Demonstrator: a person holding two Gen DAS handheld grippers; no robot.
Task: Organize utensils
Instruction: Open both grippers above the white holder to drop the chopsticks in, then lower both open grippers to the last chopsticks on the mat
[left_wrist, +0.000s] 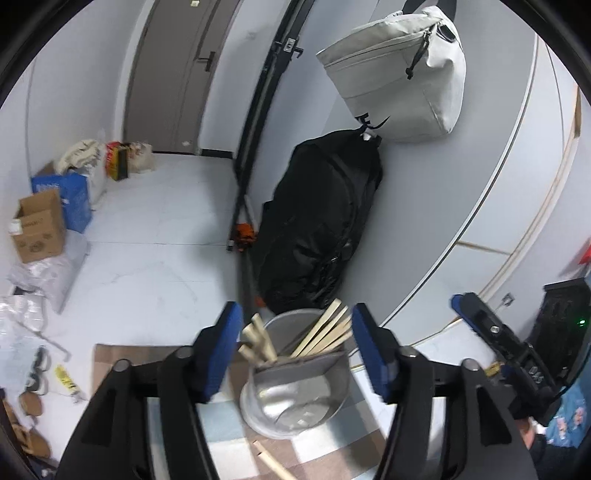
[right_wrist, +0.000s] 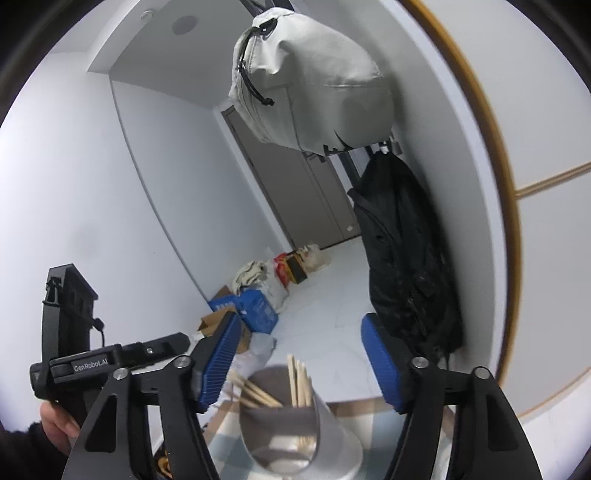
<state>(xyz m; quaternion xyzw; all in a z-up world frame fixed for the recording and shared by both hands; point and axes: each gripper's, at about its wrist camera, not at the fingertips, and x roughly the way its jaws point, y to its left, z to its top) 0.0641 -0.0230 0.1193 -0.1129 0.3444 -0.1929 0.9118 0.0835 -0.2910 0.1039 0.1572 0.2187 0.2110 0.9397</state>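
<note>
A shiny metal utensil holder (left_wrist: 295, 384) stands on a checked cloth (left_wrist: 221, 417) and holds several wooden utensils (left_wrist: 325, 336) that lean against its rim. My left gripper (left_wrist: 295, 354) is open, its blue pads (left_wrist: 223, 354) on either side of the holder, empty. One wooden stick (left_wrist: 273, 461) lies on the cloth in front of the holder. In the right wrist view the holder (right_wrist: 295, 432) with the wooden sticks (right_wrist: 297, 384) sits between the open fingers of my right gripper (right_wrist: 299, 373), which is empty.
A black bag (left_wrist: 321, 221) and a grey bag (left_wrist: 402, 74) hang on the wall behind the table. Cardboard and blue boxes (left_wrist: 51, 218) and plastic bags lie on the floor at left. The other gripper (left_wrist: 498, 339) shows at right; the left one (right_wrist: 92, 365) shows in the right wrist view.
</note>
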